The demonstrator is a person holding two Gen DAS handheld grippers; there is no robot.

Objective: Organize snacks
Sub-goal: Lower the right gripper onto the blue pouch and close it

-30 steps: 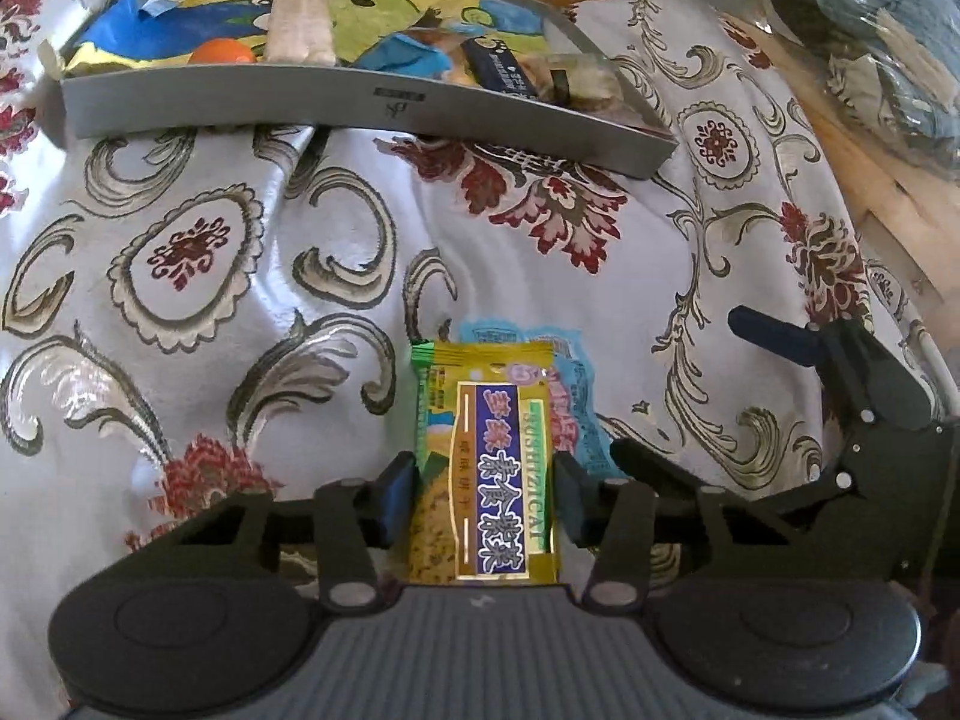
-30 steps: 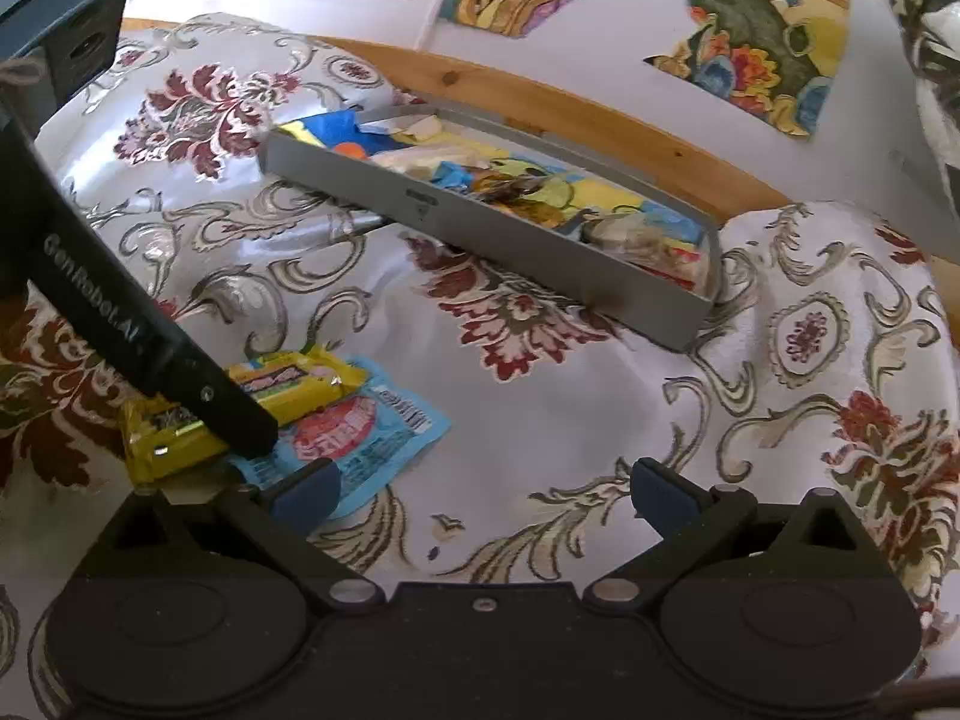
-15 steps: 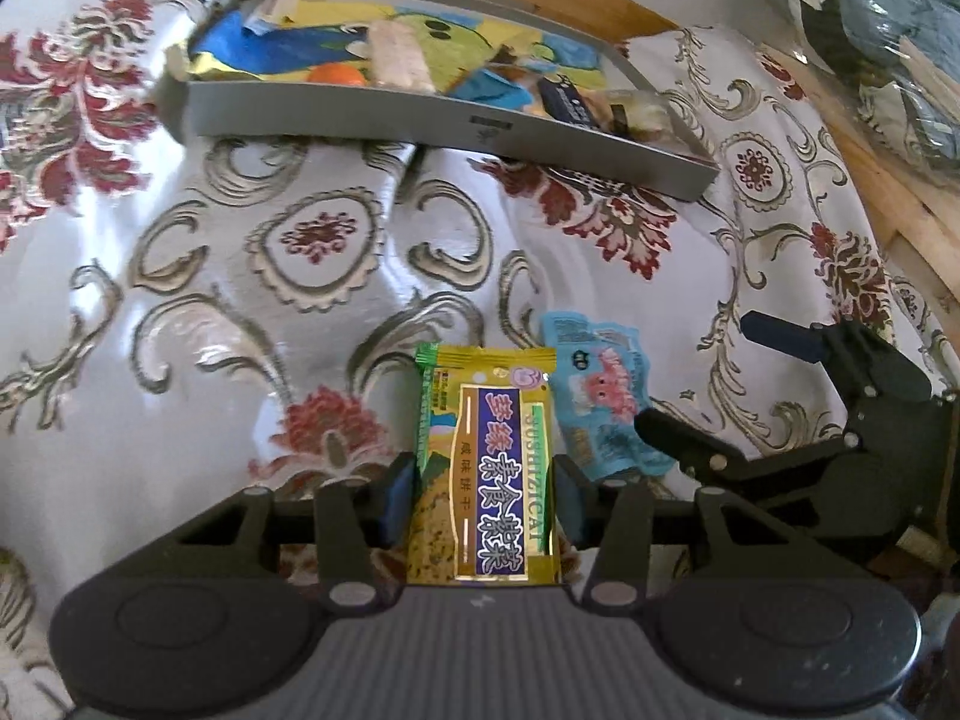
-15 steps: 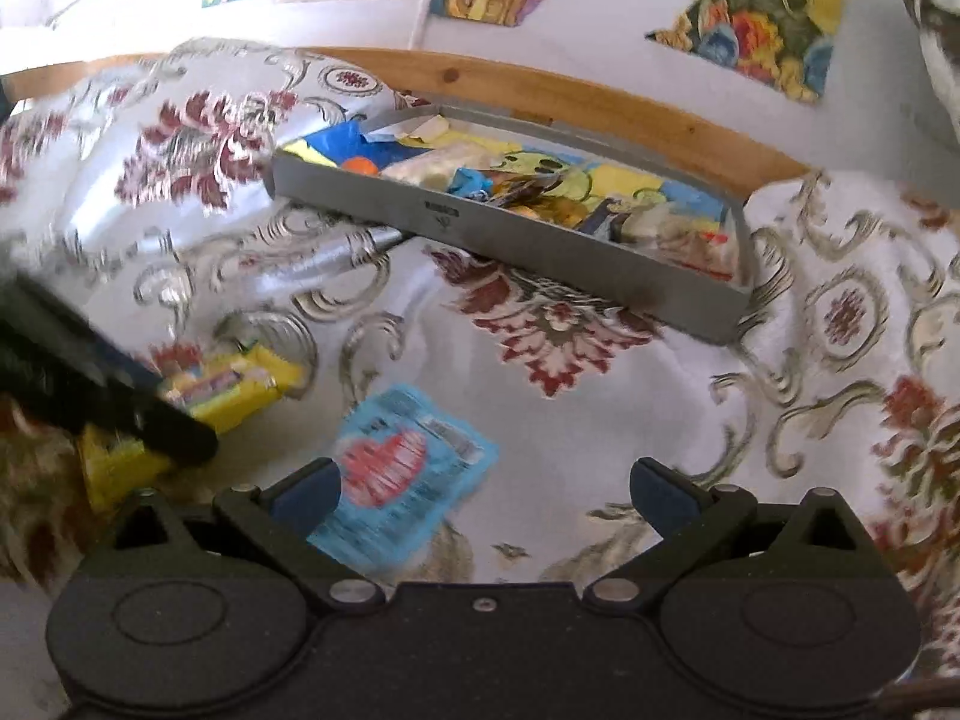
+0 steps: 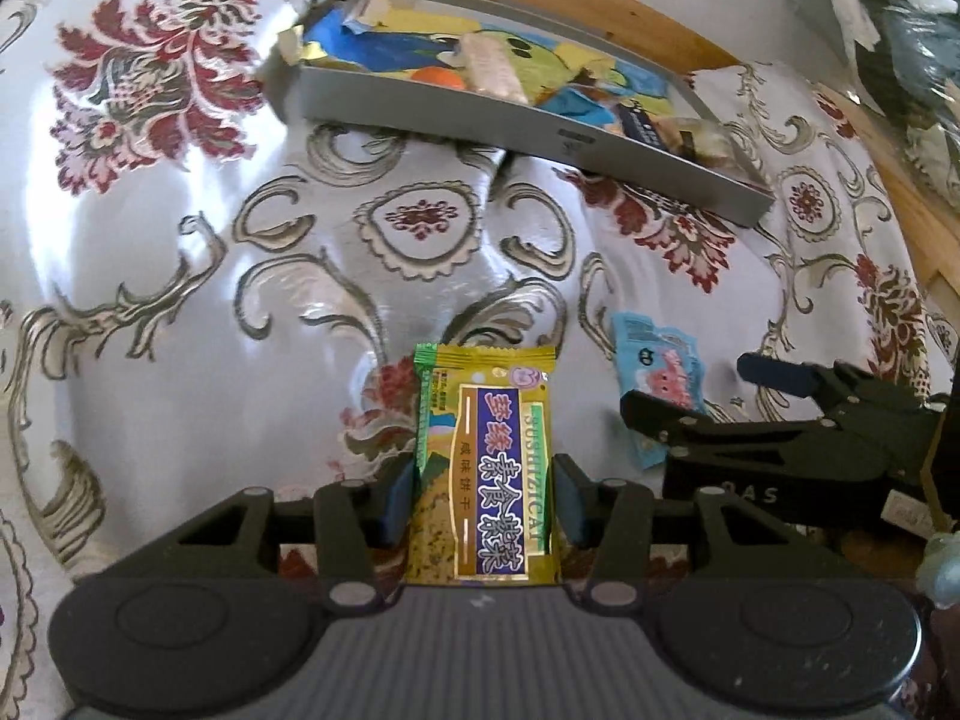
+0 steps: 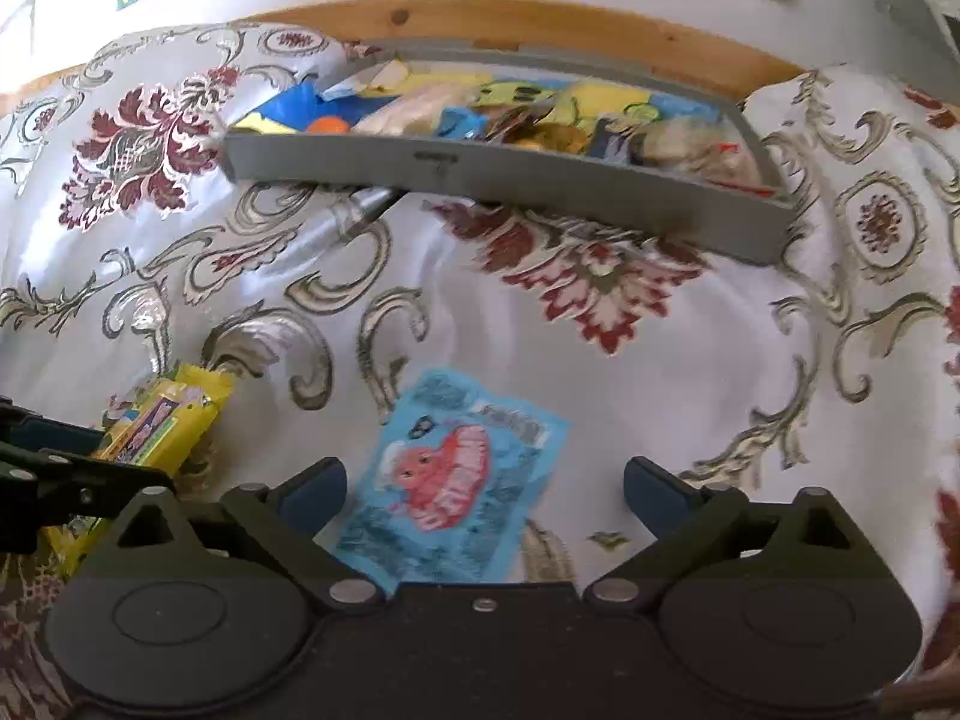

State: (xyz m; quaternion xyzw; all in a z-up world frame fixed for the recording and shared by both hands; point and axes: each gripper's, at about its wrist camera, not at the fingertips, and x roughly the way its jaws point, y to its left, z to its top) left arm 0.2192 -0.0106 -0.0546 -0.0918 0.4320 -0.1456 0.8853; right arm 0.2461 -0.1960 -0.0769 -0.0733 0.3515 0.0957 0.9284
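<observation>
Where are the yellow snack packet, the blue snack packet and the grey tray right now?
yellow snack packet [image 5: 489, 468], left wrist view, printed front.
blue snack packet [image 6: 450, 480], right wrist view, pink picture.
grey tray [image 6: 540, 180], right wrist view, near wall.

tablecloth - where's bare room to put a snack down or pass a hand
Bare tablecloth lies open left of the yellow packet up to the grey tray. In the right view, cloth right of the blue packet is free too. The tray itself is crowded with snacks.
</observation>
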